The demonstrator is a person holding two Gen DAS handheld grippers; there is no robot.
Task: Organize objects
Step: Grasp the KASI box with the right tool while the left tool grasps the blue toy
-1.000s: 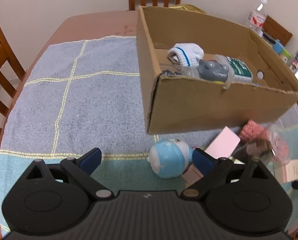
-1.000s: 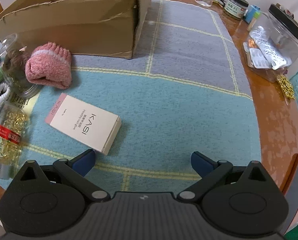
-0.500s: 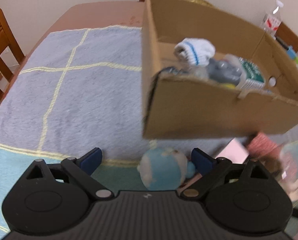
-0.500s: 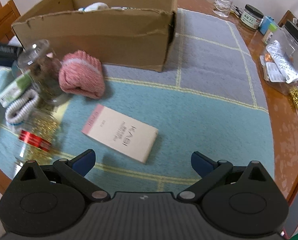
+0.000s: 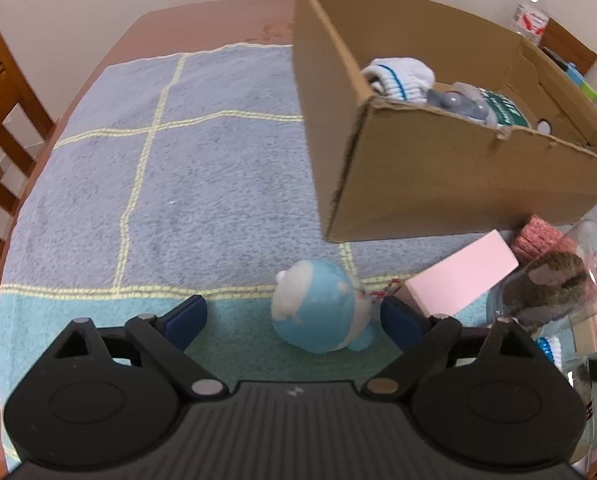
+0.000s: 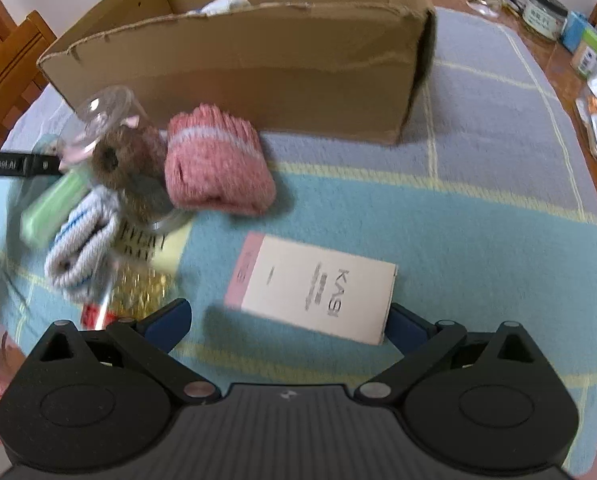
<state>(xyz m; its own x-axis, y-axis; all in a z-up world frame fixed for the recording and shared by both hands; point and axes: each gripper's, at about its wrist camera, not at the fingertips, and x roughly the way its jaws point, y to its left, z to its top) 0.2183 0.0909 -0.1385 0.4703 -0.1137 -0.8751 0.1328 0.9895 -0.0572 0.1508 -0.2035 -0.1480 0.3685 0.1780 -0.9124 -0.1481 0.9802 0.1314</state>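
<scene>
In the left wrist view a blue and white round toy (image 5: 322, 308) lies on the towel, just in front of the cardboard box (image 5: 458, 184). My left gripper (image 5: 292, 318) straddles it and its jaws are closing. The right finger (image 5: 398, 320) is close beside the toy, while the left finger is well clear of it. In the right wrist view a pink and white flat carton (image 6: 318, 288) lies between the fingers of my right gripper (image 6: 286, 322), which is open with its pads not pressing. The cardboard box (image 6: 258, 80) holds a white sock (image 5: 398, 76) and a grey toy (image 5: 462, 104).
A pink sock (image 6: 218, 164), a tipped clear jar (image 6: 118, 148) with something brown and fuzzy inside, a green stick (image 6: 54, 204), a white and blue roll (image 6: 82, 240) and a bottle of gold capsules (image 6: 138, 292) crowd the left. Jars (image 6: 546, 12) line the right table edge. A wooden chair (image 5: 2, 120) stands on the left.
The left gripper's fingers have drawn a little closer together around the blue toy. The right gripper swung left, so the carton now lies between its fingers.
</scene>
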